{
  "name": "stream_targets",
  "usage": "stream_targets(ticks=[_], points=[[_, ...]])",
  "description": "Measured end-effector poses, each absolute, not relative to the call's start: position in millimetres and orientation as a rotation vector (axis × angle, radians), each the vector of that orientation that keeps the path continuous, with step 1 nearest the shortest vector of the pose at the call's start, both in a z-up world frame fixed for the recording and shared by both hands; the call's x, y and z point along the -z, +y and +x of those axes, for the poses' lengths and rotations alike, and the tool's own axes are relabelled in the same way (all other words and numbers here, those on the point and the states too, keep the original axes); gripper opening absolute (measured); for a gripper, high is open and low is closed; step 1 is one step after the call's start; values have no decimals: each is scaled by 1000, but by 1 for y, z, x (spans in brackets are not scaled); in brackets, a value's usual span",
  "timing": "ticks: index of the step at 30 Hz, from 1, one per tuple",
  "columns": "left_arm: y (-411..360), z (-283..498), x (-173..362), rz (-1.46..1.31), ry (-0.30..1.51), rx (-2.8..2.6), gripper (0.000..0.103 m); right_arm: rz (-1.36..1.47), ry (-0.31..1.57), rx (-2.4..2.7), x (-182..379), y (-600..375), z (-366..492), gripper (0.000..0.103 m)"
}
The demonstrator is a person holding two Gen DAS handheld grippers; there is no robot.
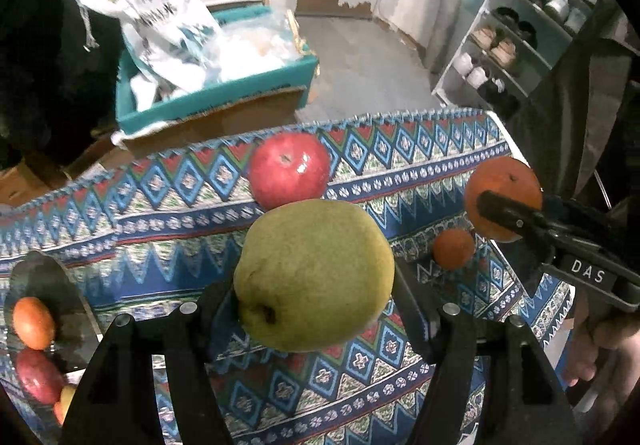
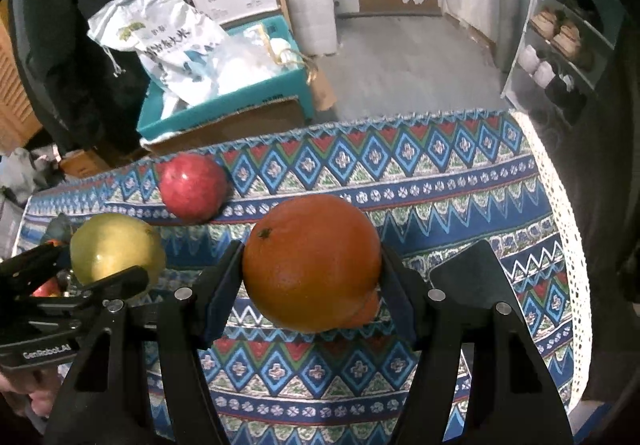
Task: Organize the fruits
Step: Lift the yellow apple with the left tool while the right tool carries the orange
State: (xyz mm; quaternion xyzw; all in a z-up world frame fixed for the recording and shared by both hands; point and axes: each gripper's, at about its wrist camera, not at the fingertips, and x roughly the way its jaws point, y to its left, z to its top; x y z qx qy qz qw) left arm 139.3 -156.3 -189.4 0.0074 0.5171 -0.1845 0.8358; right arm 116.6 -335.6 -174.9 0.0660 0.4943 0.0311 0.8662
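Observation:
My left gripper [image 1: 314, 287] is shut on a yellow-green pear [image 1: 312, 265], held above the patterned tablecloth [image 1: 168, 205]. My right gripper [image 2: 312, 269] is shut on a large orange [image 2: 308, 253], also lifted off the cloth. A red round fruit [image 1: 290, 169] lies near the table's far edge. On the cloth, partly hidden under the held orange, is a small tangerine [image 1: 452, 249]. The left view shows the orange [image 1: 506, 181] in the right gripper [image 1: 504, 205] at the right. The right view shows the pear [image 2: 114, 245] in the left gripper [image 2: 80, 271] at the left.
A shiny metal bowl [image 1: 48, 277] at the table's left end holds several red and orange fruits. A flat black object [image 2: 468, 273] lies on the cloth to the right. Beyond the table stand a teal box [image 1: 216, 97] with bags and a shoe rack [image 1: 520, 37].

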Motion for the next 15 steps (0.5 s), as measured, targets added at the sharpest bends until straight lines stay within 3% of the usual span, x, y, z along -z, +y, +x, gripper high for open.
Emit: stream_targets(ticks=[15], points=[[-123,111,121,-2,964,366,71,122,914,-119,116,-313,97,66]])
